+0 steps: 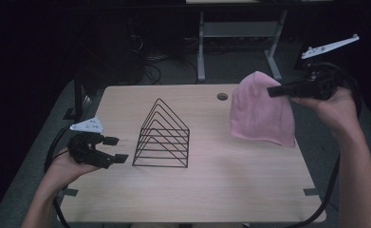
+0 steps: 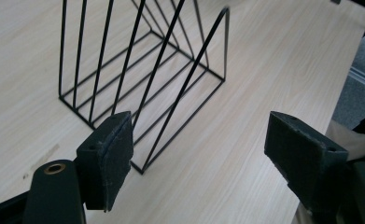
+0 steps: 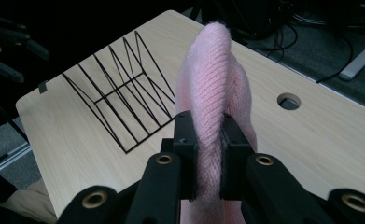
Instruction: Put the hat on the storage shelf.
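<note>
Right gripper [image 3: 208, 154] jaws clamp my pink knit hat [image 3: 215, 88], lifted over the table [image 1: 221, 190]. Left gripper [image 1: 116, 149], jaws apart, faces the wire rack [image 2: 143, 79]; the high view adds a cable hole [image 1: 222, 97].

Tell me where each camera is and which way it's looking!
High view: sits above the person's side, looking forward and down on the pale wooden table; forearms, left gripper and right gripper show.
Left gripper view: rides the left gripper, facing the black wire triangular rack; its open jaws show.
Right gripper view: rides the right gripper, looking across the table; its jaws pinch the pink knitted hat.
Shared: both gripper views show the rack.
</note>
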Available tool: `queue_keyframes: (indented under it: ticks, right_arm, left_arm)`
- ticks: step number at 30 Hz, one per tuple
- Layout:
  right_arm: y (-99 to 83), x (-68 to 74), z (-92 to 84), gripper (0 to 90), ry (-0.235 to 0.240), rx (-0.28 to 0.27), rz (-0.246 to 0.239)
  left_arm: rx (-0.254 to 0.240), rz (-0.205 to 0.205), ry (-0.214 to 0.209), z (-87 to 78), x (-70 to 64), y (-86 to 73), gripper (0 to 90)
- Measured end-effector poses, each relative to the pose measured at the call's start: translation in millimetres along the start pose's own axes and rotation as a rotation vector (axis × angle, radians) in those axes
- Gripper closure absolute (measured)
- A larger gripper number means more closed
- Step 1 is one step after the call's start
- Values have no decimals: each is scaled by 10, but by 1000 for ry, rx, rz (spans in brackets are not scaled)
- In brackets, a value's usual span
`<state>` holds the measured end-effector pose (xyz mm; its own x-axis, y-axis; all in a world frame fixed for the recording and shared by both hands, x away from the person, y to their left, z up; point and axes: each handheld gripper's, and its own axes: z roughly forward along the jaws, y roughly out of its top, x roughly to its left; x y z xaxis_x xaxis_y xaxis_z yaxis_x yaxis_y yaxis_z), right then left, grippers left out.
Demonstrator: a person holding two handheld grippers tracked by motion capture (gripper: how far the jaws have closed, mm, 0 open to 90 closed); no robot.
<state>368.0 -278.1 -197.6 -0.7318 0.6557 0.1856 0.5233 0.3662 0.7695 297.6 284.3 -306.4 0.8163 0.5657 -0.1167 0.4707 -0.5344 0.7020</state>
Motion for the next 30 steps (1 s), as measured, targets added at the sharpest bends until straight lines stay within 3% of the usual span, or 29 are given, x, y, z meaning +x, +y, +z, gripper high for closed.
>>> queue_keyframes:
  ticks: [9, 12, 17, 30]
  right_arm:
    - [176, 86, -4, 802, 6, 0, -37]
    - [263, 129, 11, 802, 13, 7, -59]
    - [367, 169, 33, 802, 19, 9, -76]
    - [742, 406, 181, 800, 84, -1, -145]
  left_arm:
    - [4, 16, -13, -20, 11, 165, 227]
    - [-1, 17, -43, -19, 17, 216, 221]
    - [2, 27, -32, -28, 31, 273, 221]
    - [5, 40, -47, -13, 68, 468, 214]
